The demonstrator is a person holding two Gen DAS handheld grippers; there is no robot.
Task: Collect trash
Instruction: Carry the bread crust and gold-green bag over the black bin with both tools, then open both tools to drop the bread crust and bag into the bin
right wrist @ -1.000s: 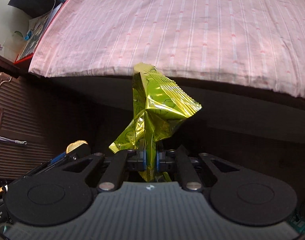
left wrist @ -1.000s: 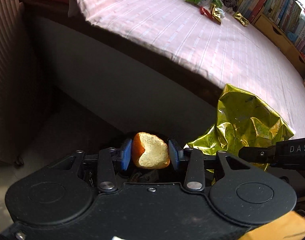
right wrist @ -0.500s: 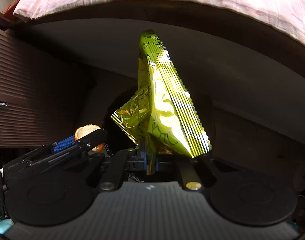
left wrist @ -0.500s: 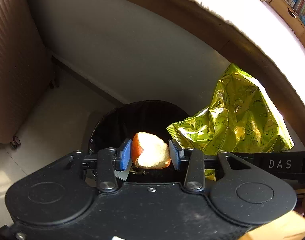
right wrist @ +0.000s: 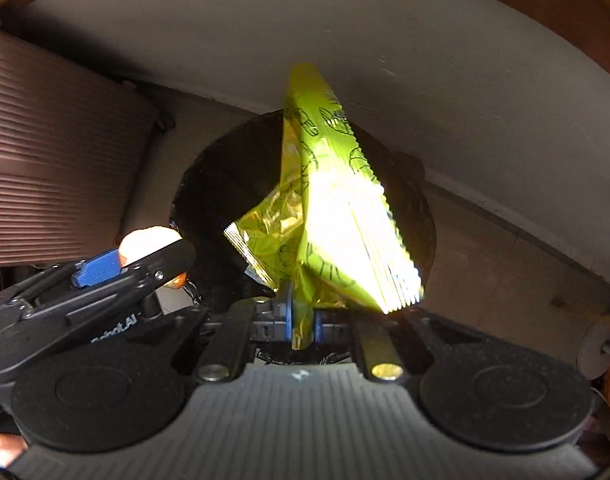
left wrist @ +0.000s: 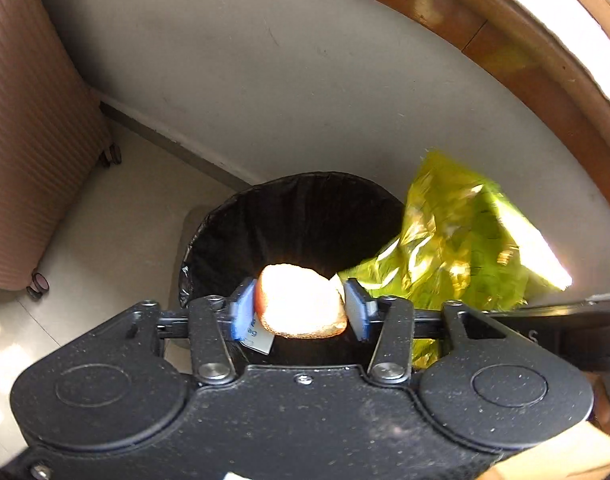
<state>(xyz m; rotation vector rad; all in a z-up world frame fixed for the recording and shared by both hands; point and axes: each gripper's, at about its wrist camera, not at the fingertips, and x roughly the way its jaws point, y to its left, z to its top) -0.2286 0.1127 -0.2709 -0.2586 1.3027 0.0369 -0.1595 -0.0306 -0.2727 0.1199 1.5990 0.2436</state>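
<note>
A black-lined trash bin (left wrist: 305,208) stands on the floor against the bed's grey side. My left gripper (left wrist: 299,312) hangs over the bin's mouth, its blue pads touching both sides of a piece of orange peel (left wrist: 301,300) while the jaws are opening. My right gripper (right wrist: 303,320) is just to the right, also over the bin (right wrist: 217,184). A crumpled yellow-green foil wrapper (right wrist: 337,220) stands up between its pads, filling the narrow gap as those jaws open. The wrapper (left wrist: 457,240) looks blurred in the left wrist view. The left gripper (right wrist: 145,248) and the peel (right wrist: 149,238) show at the right wrist view's left.
A ribbed brown suitcase (left wrist: 25,140) on wheels stands left of the bin. The bed's grey side panel (left wrist: 265,80) and wooden frame edge (left wrist: 545,72) rise behind it. Pale floor (left wrist: 117,220) lies between the suitcase and the bin.
Both grippers have dropped from bed height to just above the bin and tilted down, so the bedspread has left view. The left pads stand slightly wider around the peel.
</note>
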